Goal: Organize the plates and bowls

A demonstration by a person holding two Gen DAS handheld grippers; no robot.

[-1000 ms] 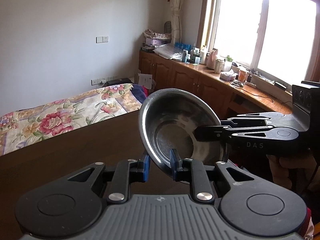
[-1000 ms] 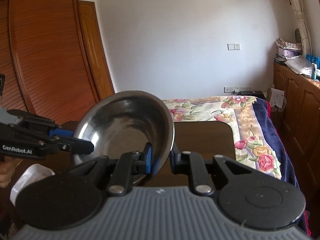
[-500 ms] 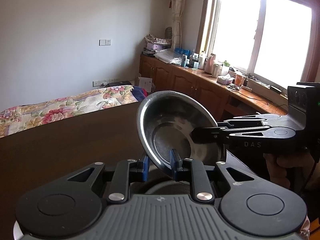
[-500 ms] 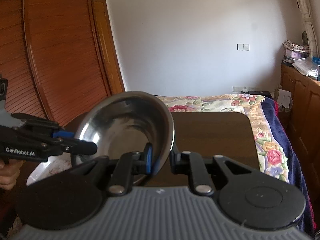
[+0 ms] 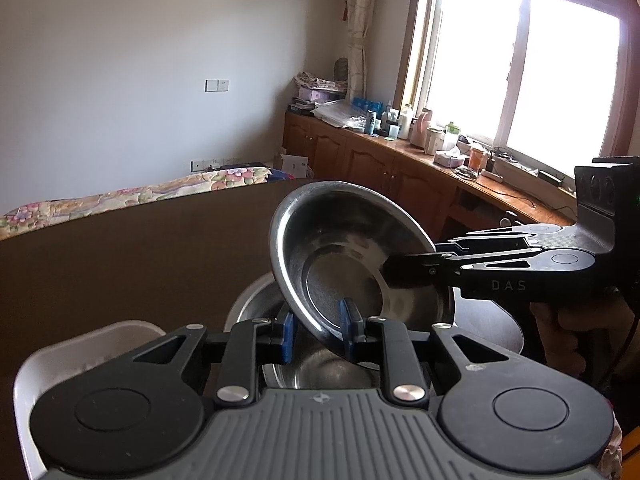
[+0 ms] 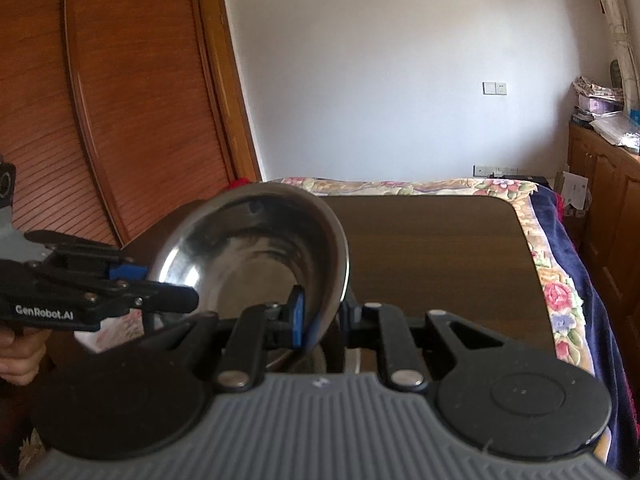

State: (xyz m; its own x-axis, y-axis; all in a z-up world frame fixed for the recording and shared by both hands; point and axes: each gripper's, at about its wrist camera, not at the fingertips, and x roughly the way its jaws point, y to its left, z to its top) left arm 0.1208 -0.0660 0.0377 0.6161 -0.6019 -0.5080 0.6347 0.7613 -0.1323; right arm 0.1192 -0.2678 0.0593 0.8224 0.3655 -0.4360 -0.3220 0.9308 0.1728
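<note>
Above the dark wooden bench (image 5: 140, 248) | round, shiny steel bowl (image 5: 352, 264), tilted on edge, hollow facing the cameras | left tongs (image 5: 318, 330) and right tongs (image 6: 320, 312) each clenched on its rim.

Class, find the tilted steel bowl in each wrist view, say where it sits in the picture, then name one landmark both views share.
Left wrist: steel bowl right of centre, tilted, gripped at near and right rims.
Right wrist: steel bowl left of centre, above the near fingers.
Shared landmark: white wall switch.
</note>
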